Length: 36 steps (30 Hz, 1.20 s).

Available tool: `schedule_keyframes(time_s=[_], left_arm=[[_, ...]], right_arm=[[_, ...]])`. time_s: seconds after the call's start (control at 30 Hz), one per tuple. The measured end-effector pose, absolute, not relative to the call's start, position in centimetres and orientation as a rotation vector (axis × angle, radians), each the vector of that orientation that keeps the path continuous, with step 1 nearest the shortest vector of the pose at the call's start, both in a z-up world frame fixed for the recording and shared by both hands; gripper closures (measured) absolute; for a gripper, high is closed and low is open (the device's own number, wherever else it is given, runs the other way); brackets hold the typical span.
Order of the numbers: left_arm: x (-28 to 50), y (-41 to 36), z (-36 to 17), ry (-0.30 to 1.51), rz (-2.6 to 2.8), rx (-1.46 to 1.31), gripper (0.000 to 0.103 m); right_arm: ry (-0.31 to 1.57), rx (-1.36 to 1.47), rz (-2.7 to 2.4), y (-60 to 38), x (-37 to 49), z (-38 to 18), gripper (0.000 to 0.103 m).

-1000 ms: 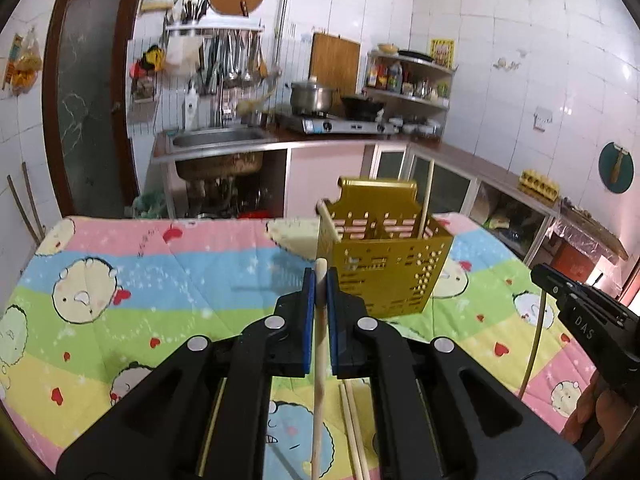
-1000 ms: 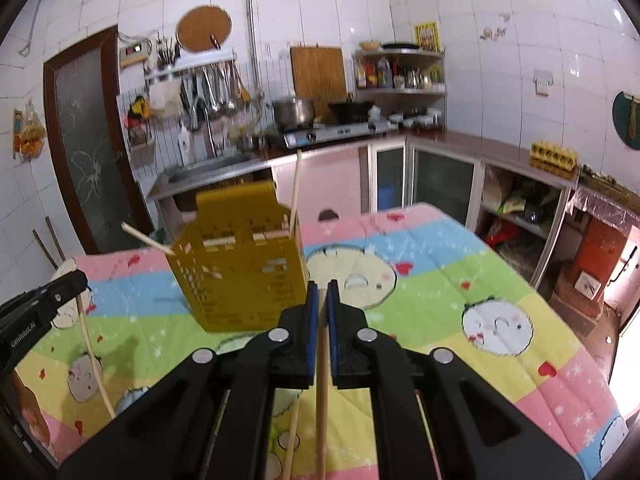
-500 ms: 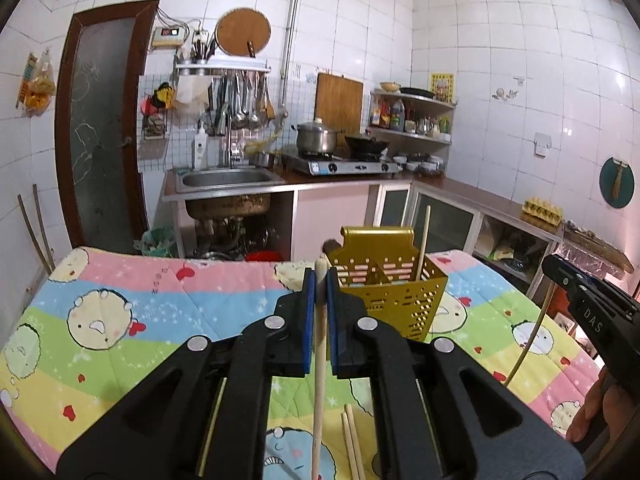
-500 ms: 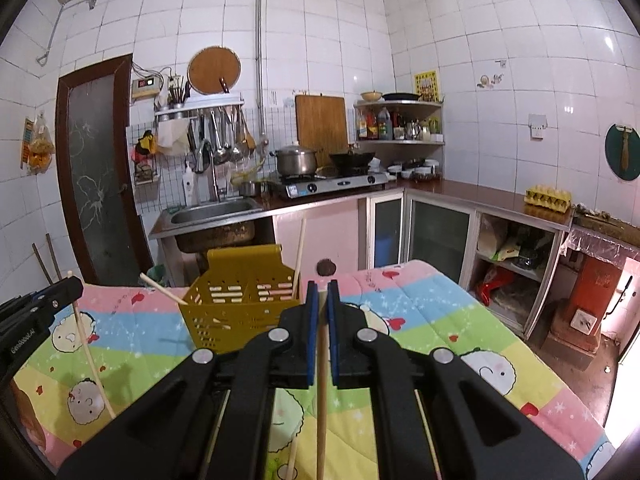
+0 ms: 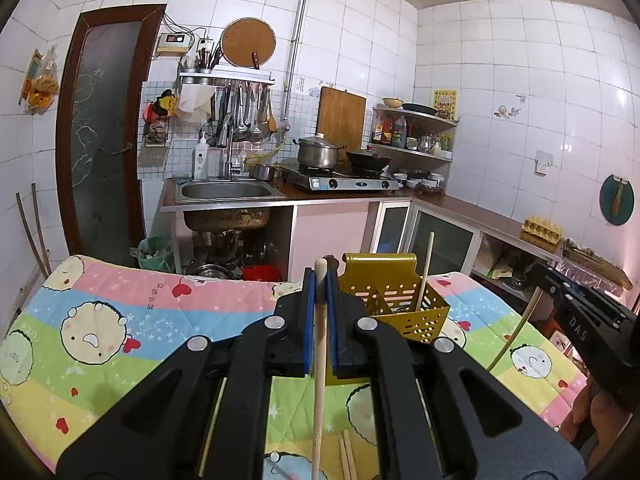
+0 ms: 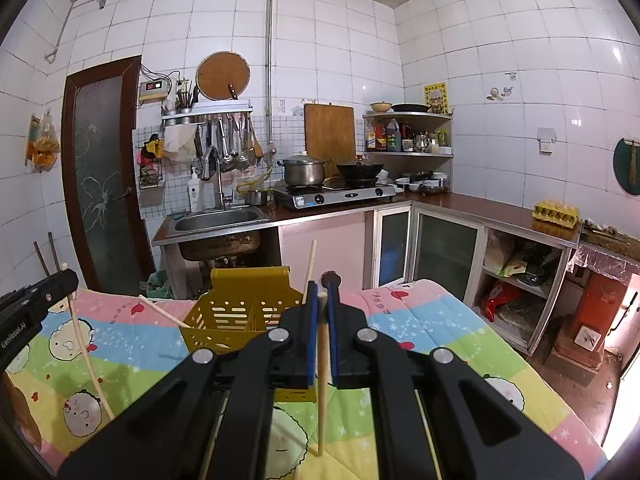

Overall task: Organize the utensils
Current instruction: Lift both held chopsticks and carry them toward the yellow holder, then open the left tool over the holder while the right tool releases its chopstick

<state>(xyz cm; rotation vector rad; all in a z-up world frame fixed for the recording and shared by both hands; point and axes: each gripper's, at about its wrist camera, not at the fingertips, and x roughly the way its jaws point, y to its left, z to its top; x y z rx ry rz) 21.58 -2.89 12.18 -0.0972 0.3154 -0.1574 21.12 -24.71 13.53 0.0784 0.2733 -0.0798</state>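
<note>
The work surface is a table covered with a quilted cloth (image 5: 120, 320) in pink, blue, green and yellow stripes printed with round cartoon faces.

Left side: the left gripper (image 5: 320, 280), black with blue pads, is clamped tight on a pale wooden chopstick (image 5: 319, 380). The stick stands nearly upright between the pads — its rounded top shows just above them, and its shaft runs down out of the bottom of the left wrist view. Two more wooden chopsticks (image 5: 346, 456) lie on the cloth below this gripper.

Centre: a yellow perforated metal utensil caddy (image 5: 394, 312) with a raised back plate stands on the cloth, just beyond the left gripper. One light wooden chopstick (image 5: 424, 276) leans inside it, its end well above the rim. In the right wrist view a further thin chopstick (image 6: 164, 312) slants over the caddy's left edge.

Right side: the right gripper (image 6: 322, 300), of the same build, is closed on a second pale wooden stick (image 6: 322, 392), held near vertical. Its lower tip sits at the yellow stripe of the cloth — contact cannot be confirmed.

Behind the table: a steel sink (image 5: 226, 192), a gas stove with a lidded pot (image 5: 320, 152), and hanging ladles.
</note>
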Motion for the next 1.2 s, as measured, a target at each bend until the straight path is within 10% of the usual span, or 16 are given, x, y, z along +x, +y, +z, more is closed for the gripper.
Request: schedule_keyframes(time_s=[0.83,1.2], left_arm=[[29.3,-6.3,23.1,0.104,-0.203,-0.181,0.098],[35.3,-8.8,18.6,0.151,-0.155,-0.093,0.098]], right_arm=[[0.057,0.073,-0.03,-23.7,26.7,26.1,0.098],[0.128,0.062,-0.023,-22.9,33.5,22.6,0.098]])
